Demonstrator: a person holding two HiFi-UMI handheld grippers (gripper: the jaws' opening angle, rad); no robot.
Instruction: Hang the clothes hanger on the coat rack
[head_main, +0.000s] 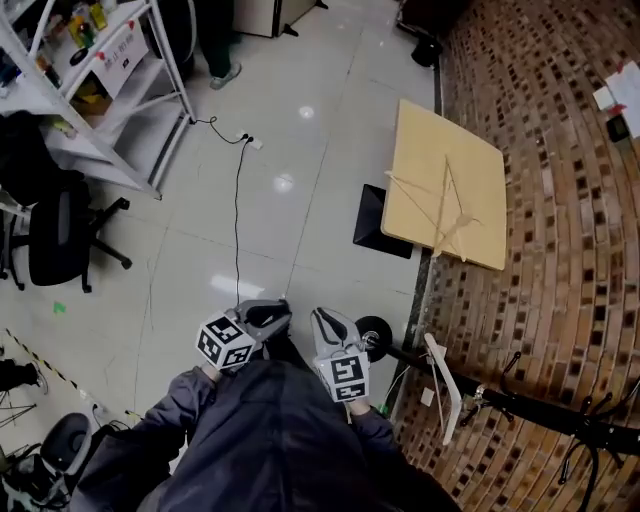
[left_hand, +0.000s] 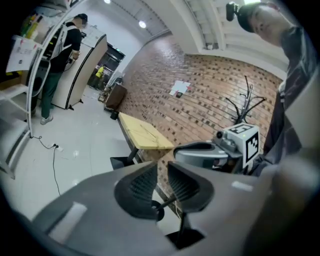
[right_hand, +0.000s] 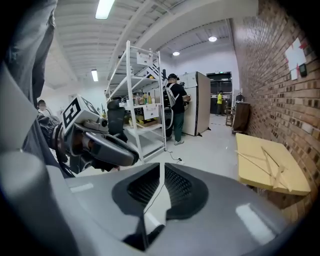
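A pale wooden clothes hanger (head_main: 445, 205) lies flat on a small yellow table (head_main: 480, 160) by the brick wall; it also shows in the right gripper view (right_hand: 267, 159). The black coat rack (head_main: 520, 405) stands at the lower right, its round base (head_main: 376, 335) just right of my right gripper (head_main: 330, 325). Its bare hooks (left_hand: 245, 102) show against the bricks. My left gripper (head_main: 262, 318) (left_hand: 161, 172) is shut with nothing in it. My right gripper (right_hand: 162, 172) also stands shut and empty. Both are held close to my body, well short of the table.
A white angled piece (head_main: 443, 385) rests against the rack's pole. A white shelf unit (head_main: 110, 90) and a black office chair (head_main: 55, 235) stand at the left. A cable (head_main: 238, 200) runs across the pale floor. A person (right_hand: 175, 107) stands by a fridge far off.
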